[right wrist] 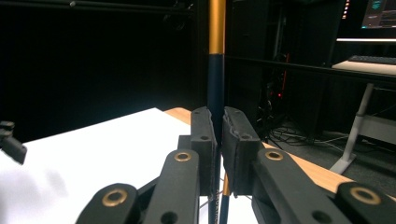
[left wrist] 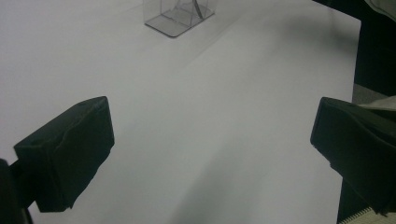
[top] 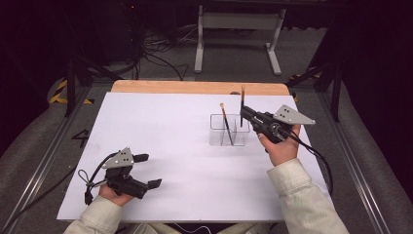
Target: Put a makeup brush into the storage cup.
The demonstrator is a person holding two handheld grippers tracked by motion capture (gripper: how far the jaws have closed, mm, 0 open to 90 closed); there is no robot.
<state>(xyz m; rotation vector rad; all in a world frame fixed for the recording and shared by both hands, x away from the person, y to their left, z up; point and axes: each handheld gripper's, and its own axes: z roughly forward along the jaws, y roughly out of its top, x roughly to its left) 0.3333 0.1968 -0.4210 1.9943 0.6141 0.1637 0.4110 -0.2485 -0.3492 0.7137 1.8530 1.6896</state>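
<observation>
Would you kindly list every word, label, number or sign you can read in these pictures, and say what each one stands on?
"4": a dark figure that reads like a four, on the grey floor left of the table; faint, so not certain.
Monitor at the top right of the right gripper view: lit, but its text is too small and blurred to read.
No readable text on the brush, the clear holder or the grippers.

Clear, glossy plastic holder (top: 230, 130); matt white sheet (top: 165, 146) over pale wooden tabletop (top: 195, 87); smooth lacquered brush handle (right wrist: 216, 70), dark below gold; matt black rubbery pads (right wrist: 204, 140).
</observation>
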